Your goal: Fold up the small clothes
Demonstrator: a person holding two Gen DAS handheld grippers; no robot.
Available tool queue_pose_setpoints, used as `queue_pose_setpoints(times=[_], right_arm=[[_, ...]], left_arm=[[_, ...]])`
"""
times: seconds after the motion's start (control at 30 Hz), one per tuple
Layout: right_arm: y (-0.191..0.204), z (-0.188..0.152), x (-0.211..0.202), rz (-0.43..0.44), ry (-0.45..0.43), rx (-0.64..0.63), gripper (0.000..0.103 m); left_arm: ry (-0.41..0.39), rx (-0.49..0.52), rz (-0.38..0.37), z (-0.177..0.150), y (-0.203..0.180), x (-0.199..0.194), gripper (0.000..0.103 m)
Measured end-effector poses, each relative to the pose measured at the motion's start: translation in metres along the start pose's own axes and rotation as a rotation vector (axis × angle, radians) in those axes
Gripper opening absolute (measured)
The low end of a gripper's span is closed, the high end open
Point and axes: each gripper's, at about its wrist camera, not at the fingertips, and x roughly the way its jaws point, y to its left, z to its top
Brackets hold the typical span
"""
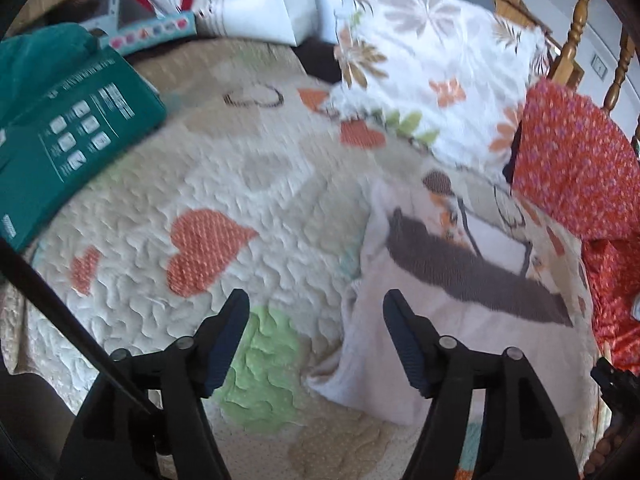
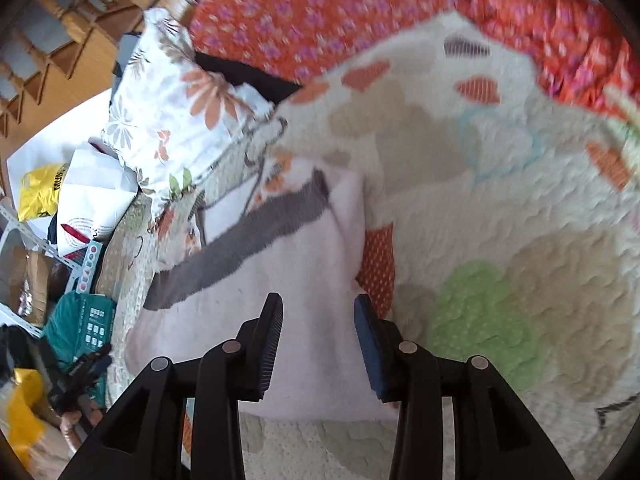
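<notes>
Pale pink garment [image 2: 304, 264] flat on quilt [image 2: 520, 208], under right tool [image 2: 318, 316].

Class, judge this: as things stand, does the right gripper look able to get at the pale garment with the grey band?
Probably yes: the right gripper is open directly above the pale garment, with nothing between its fingers and the cloth.

pale pink garment with a grey band [image 1: 460, 320]: 1 | grippers: 2, left gripper [image 1: 316, 300], right gripper [image 2: 318, 304] | floral pillow [image 1: 436, 76]: 1 | green box [image 1: 76, 136]: 1 | orange flowered cloth [image 1: 576, 168]: 1 | quilted bedspread [image 1: 224, 184]: 1 | yellow bag [image 2: 40, 190]: 1
</notes>
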Motion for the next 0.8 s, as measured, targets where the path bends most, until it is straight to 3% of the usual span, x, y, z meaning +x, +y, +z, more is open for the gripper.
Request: queue_pose_setpoints(times=[0.13, 0.3, 0.4, 0.5, 0.63, 0.7, 0.8], right_arm=[[0.03, 0.005, 0.001, 0.007, -0.012, -0.072, 0.04], [0.066, 0.011, 0.049, 0.001, 0.036, -0.141, 0.04], [0.073, 0.013, 0.088, -0.055, 0.088, -0.173, 0.04], [0.061, 0.016, 0.129, -0.163, 0.142, -0.169, 0.038], [0.088, 0.022, 0.125, -0.25, 0.088, -0.244, 0.038], [0.124, 0.019, 0.12, -0.201, 0.064, -0.331, 0.038], [0.18, 0.006, 0.128, -0.071, 0.103, -0.436, 0.038]], left_arm=[[-0.033, 0.009, -0.02, 0.002, -0.01, 0.002, 0.072], [-0.045, 0.093, 0.024, -0.001, -0.025, 0.019, 0.073], [-0.024, 0.097, 0.003, -0.001, -0.025, 0.023, 0.073], [-0.017, 0.091, 0.029, 0.003, -0.02, 0.024, 0.073], [-0.019, 0.012, 0.04, 0.011, 0.001, 0.02, 0.073], [-0.028, -0.005, 0.074, 0.012, 0.011, 0.017, 0.073], [-0.016, -0.038, 0.113, 0.012, 0.025, 0.015, 0.073]])
